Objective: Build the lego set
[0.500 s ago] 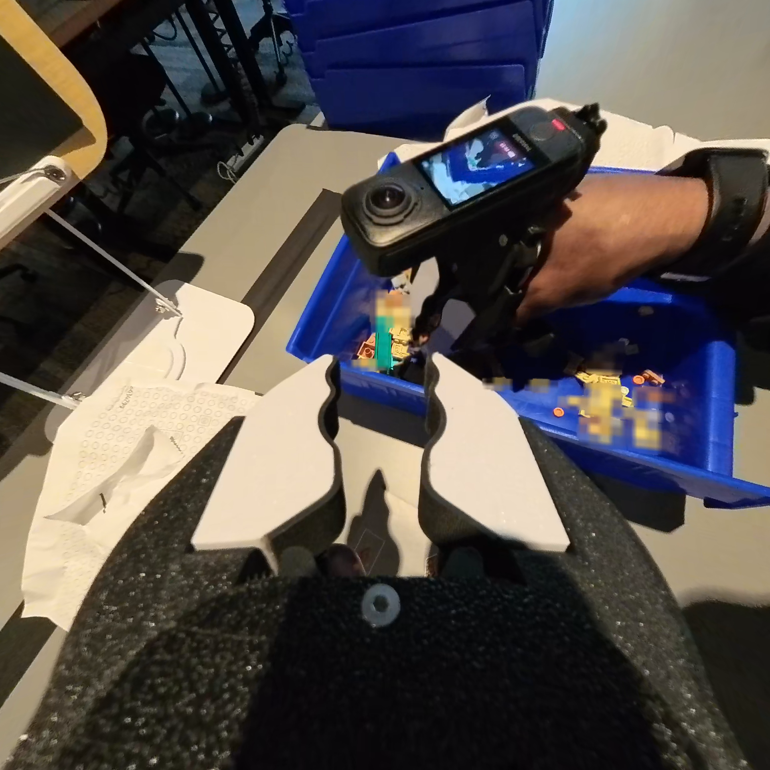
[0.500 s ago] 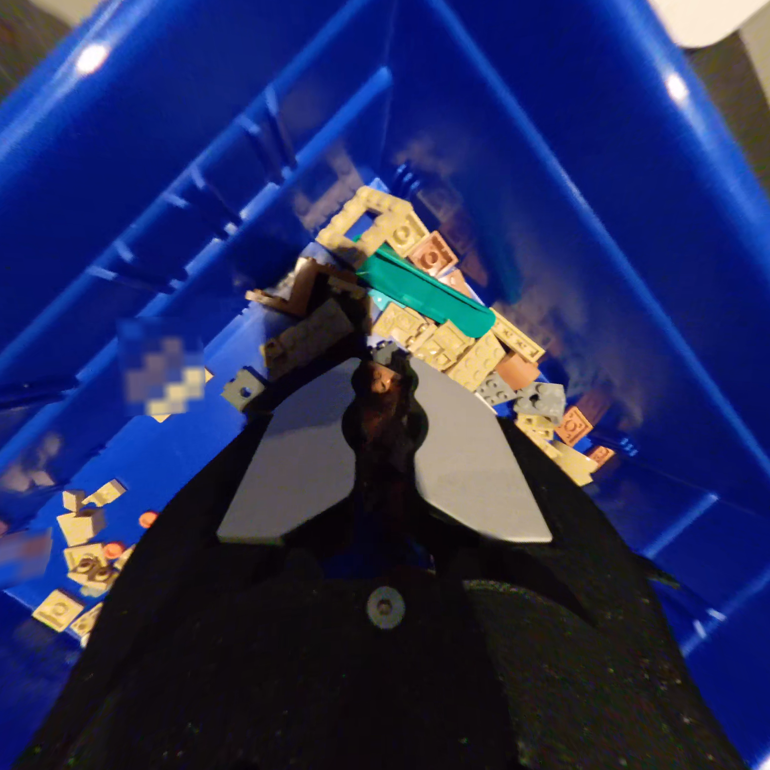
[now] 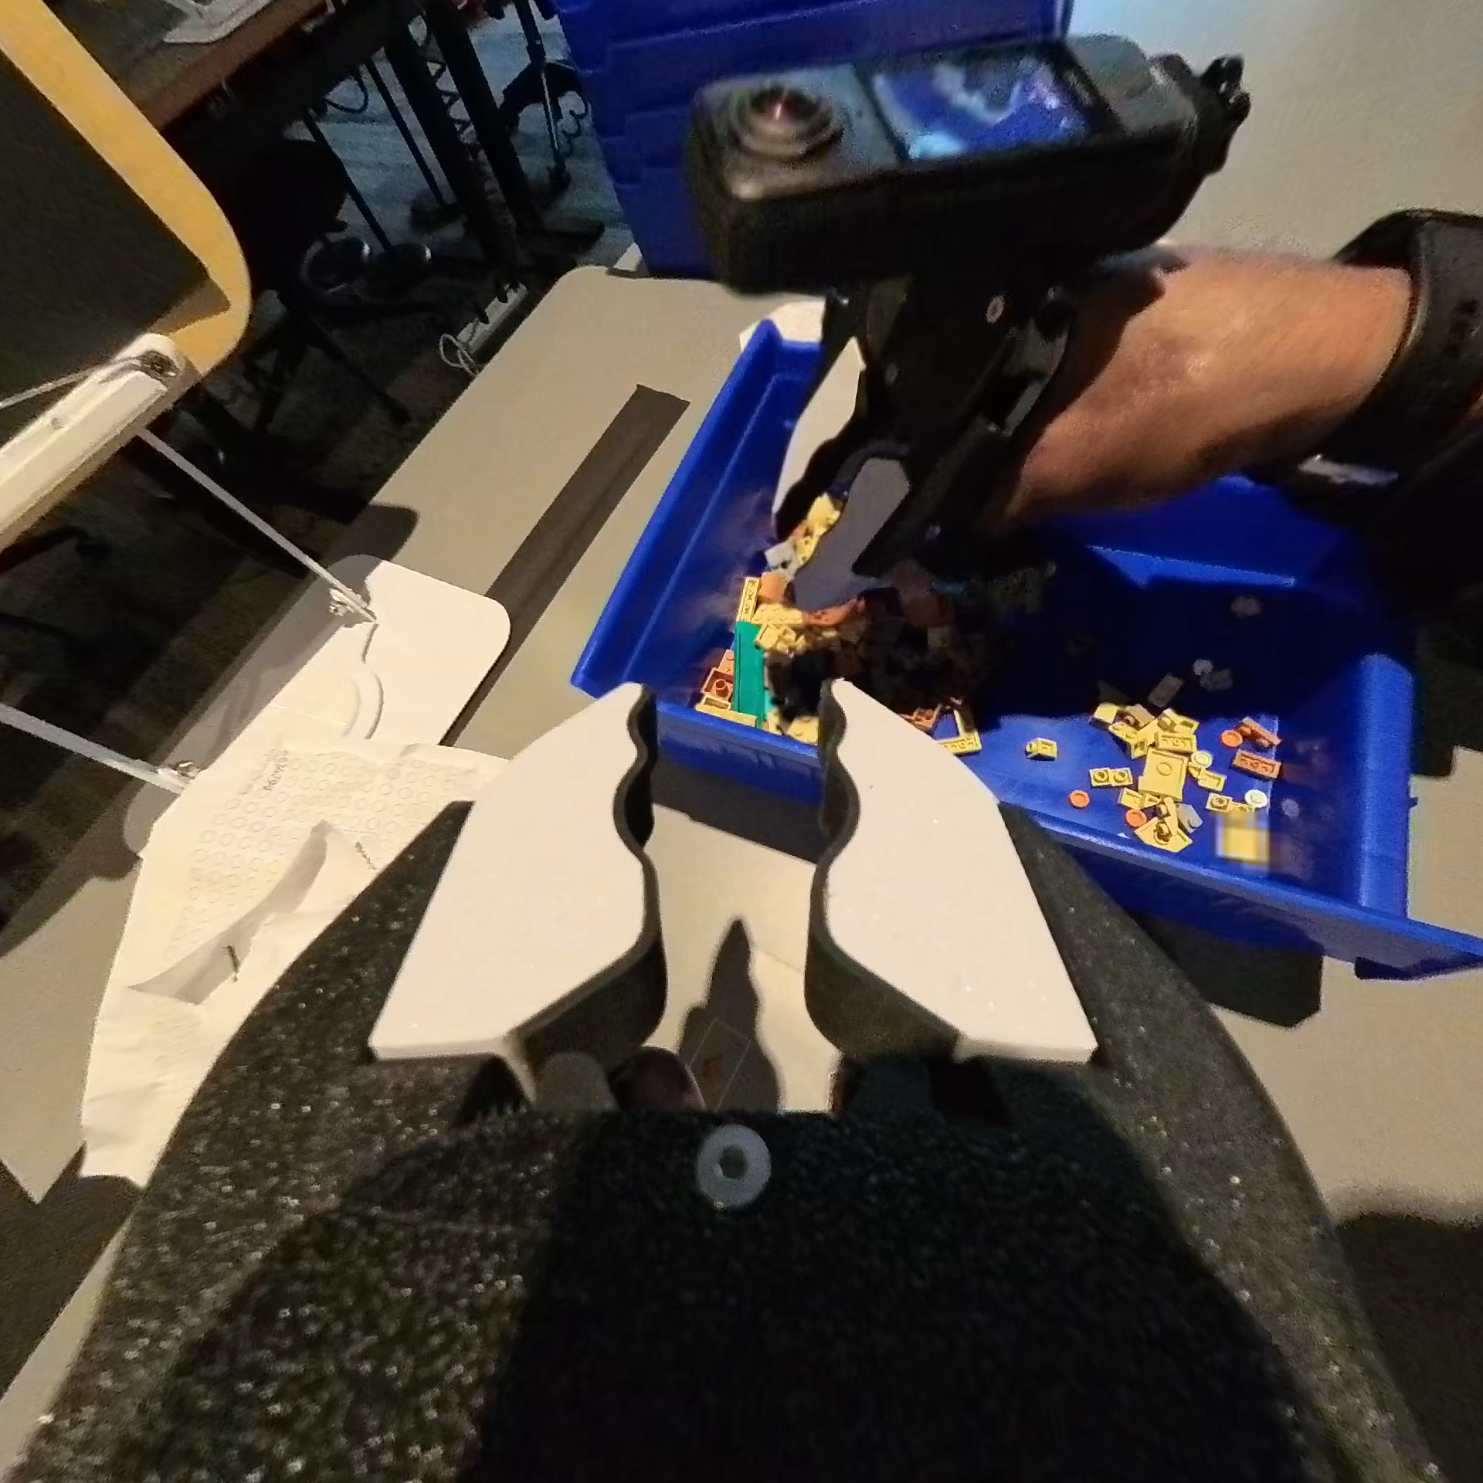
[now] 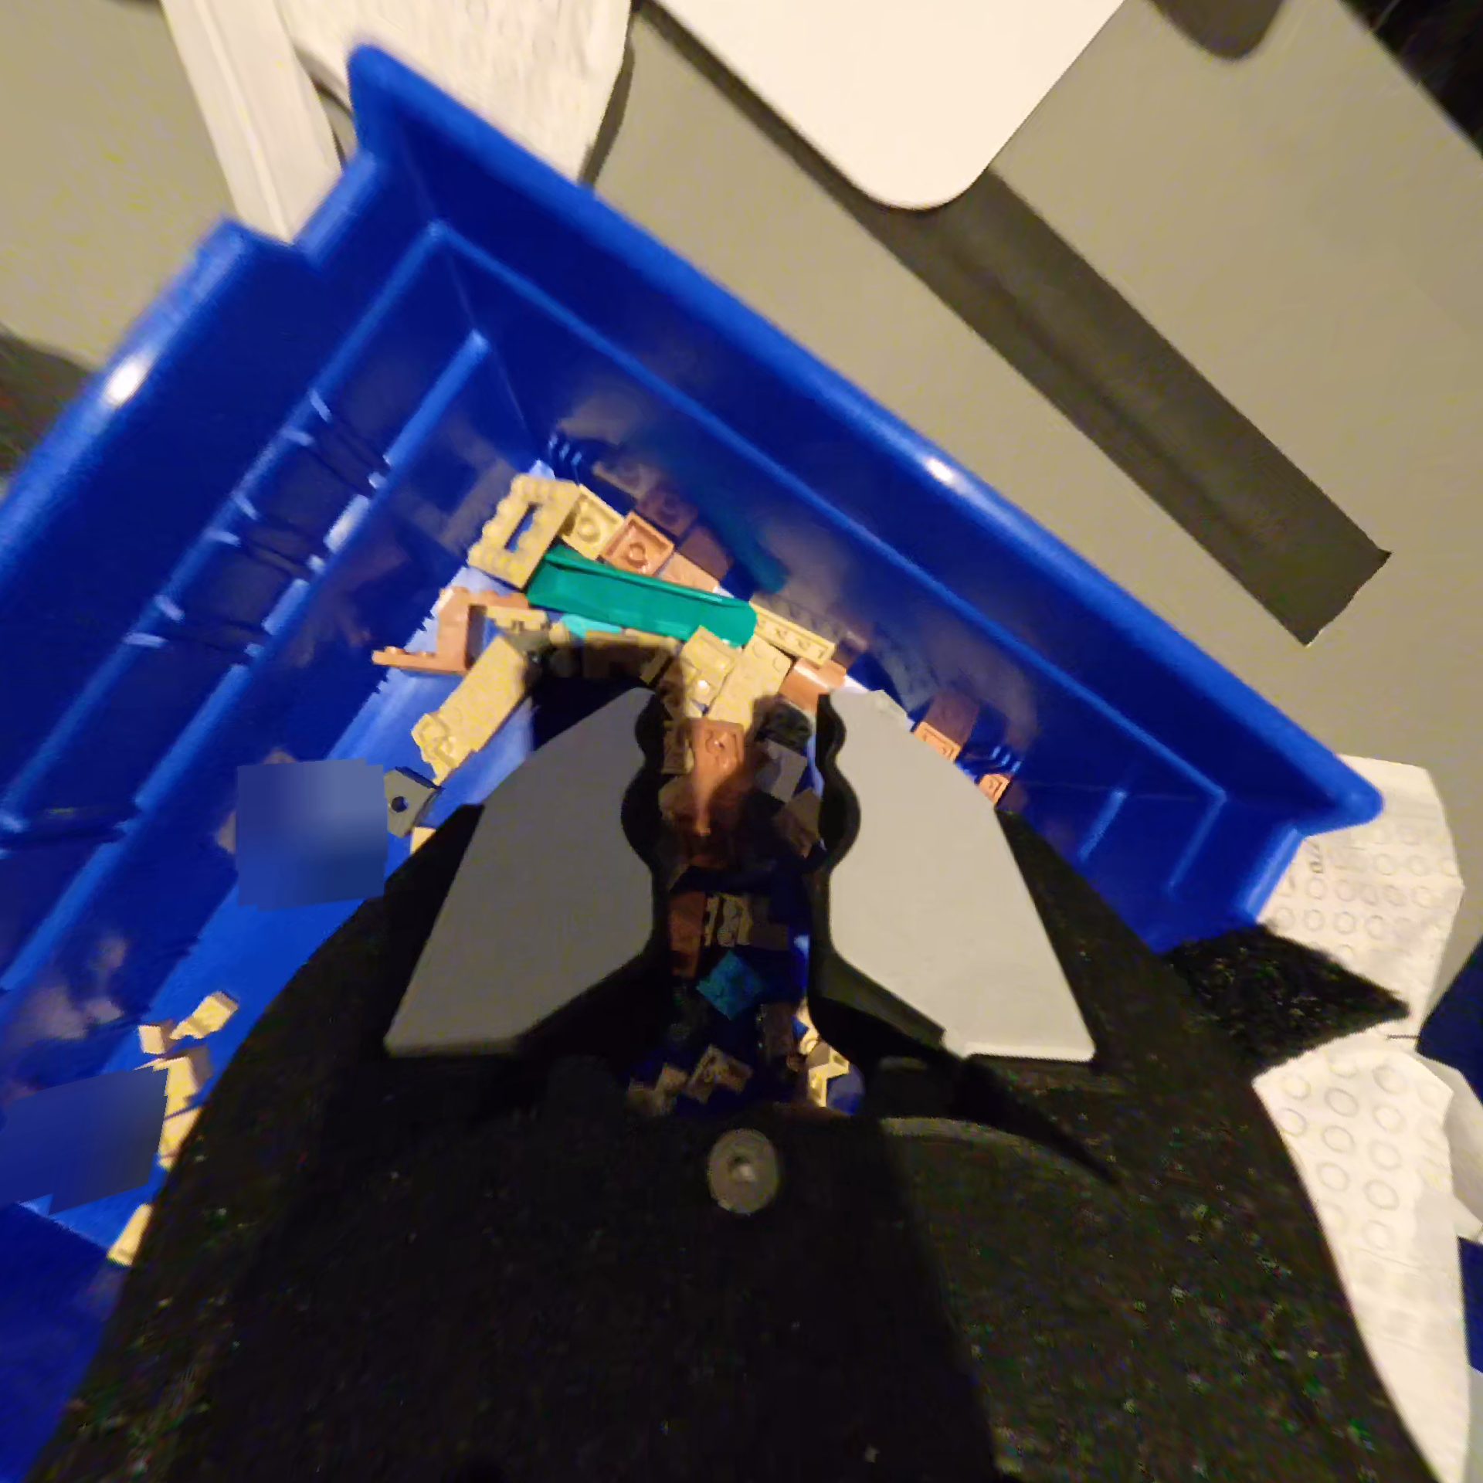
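Note:
A blue bin [image 3: 666, 513] on the grey table holds a pile of tan, brown and dark lego pieces [image 3: 802, 634] with a long teal piece [image 3: 750, 670], and scattered tan pieces [image 3: 1155, 770] to the right. My left gripper [image 3: 734, 698] is open and empty, above the table just in front of the bin's near left corner. My right gripper [image 4: 734, 706] is open above the pile [image 4: 481, 706] inside the bin [image 4: 802, 401], just short of the teal piece [image 4: 642, 602]. A brown piece [image 4: 714, 746] lies on the pile between its fingers. In the left wrist view the right gripper [image 3: 843, 546] points down into the pile.
A white perforated paper bag [image 3: 265, 802] lies left of the bin, also in the right wrist view [image 4: 1364, 1123]. A white flat base [image 3: 425, 634] with thin metal rods stands beyond it. A dark strip [image 3: 578, 481] runs across the table. Stacked blue bins [image 3: 802, 80] stand behind.
My right gripper has opened wider and drawn back and up from the pile, so the bin rim and table now show. My left gripper has stayed open and barely moved.

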Tool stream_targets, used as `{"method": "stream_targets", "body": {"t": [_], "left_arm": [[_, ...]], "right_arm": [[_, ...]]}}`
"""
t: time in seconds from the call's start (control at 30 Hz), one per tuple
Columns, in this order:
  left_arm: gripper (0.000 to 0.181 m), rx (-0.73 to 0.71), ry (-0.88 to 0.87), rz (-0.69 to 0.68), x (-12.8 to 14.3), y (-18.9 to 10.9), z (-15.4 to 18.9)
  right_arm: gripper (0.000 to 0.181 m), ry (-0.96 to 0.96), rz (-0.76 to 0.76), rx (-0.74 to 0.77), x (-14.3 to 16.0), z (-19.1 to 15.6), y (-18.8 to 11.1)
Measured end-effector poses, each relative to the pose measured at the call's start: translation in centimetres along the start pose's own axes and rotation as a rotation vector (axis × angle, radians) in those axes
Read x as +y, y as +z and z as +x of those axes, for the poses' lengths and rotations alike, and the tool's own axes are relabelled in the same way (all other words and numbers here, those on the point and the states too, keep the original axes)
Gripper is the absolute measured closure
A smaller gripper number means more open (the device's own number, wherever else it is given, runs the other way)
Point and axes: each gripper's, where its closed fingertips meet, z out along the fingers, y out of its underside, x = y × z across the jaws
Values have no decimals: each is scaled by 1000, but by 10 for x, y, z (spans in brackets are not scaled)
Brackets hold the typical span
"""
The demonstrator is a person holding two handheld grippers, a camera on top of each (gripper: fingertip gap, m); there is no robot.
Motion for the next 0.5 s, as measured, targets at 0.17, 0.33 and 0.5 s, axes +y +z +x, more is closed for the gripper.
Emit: {"method": "stream_targets", "body": {"t": [0.17,0.33,0.5], "left_arm": [[144,-4,3,10,-3,-4,0],[144,-6,3,12,-3,-5,-1],[144,-19,7,10,-3,-8,-3]], "right_arm": [[147,9,131,7,-22,5,-22],[152,-39,151,19,-27,5,-30],[156,-59,198,91,-32,18,-58]]}}
